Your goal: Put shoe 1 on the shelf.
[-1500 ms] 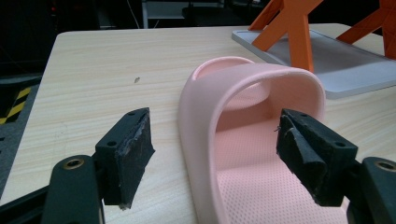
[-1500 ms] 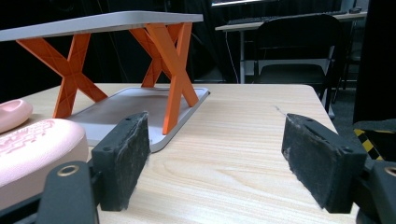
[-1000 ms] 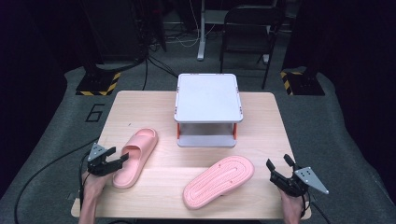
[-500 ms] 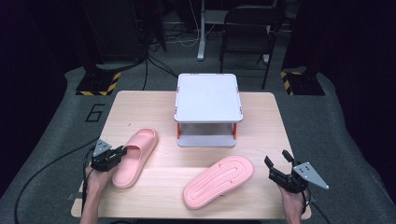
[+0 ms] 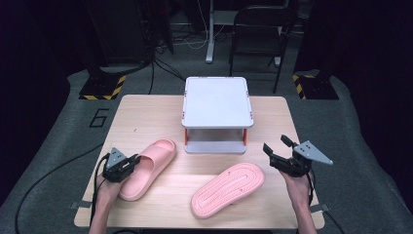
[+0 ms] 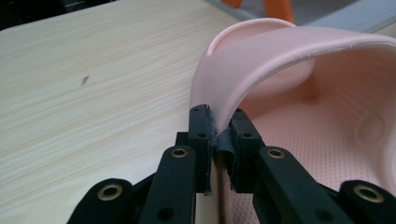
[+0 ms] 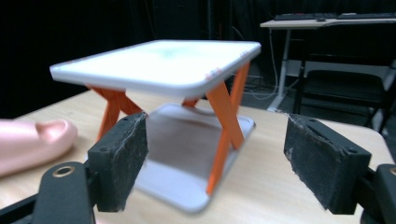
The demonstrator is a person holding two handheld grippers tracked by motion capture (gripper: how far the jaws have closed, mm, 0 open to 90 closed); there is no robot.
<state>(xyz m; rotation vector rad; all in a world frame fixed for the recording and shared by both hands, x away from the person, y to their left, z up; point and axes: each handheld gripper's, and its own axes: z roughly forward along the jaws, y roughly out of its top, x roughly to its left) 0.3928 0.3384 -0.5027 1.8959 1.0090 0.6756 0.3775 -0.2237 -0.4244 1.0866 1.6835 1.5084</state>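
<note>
In the high view, a light wooden table [image 5: 146, 112] carries a white two-tier rack [image 5: 216, 102] with orange legs at its far centre. An upright pink slipper [image 5: 148, 166] lies at the near left, and a second pink slipper [image 5: 228, 189], turned sole-up, lies at the near centre-right, apart from the first. The left gripper [image 5: 130, 163], held in the left hand [image 5: 107, 186], sits at the heel-side edge of the upright slipper. The right gripper [image 5: 276, 150], held in the right hand [image 5: 294, 181], is over the near right of the table, to the right of the sole-up slipper and clear of it, with its jaws spread apart. In the left gripper view, the two black jaws are clenched on the thin rim of the upright slipper's strap [image 6: 289, 51], one jaw outside the strap and one inside. In the right gripper view, the padded jaws stand wide apart with nothing between them, facing the rack [image 7: 163, 63]; the toe of the upright slipper [image 7: 32, 140] shows at the left edge.
</note>
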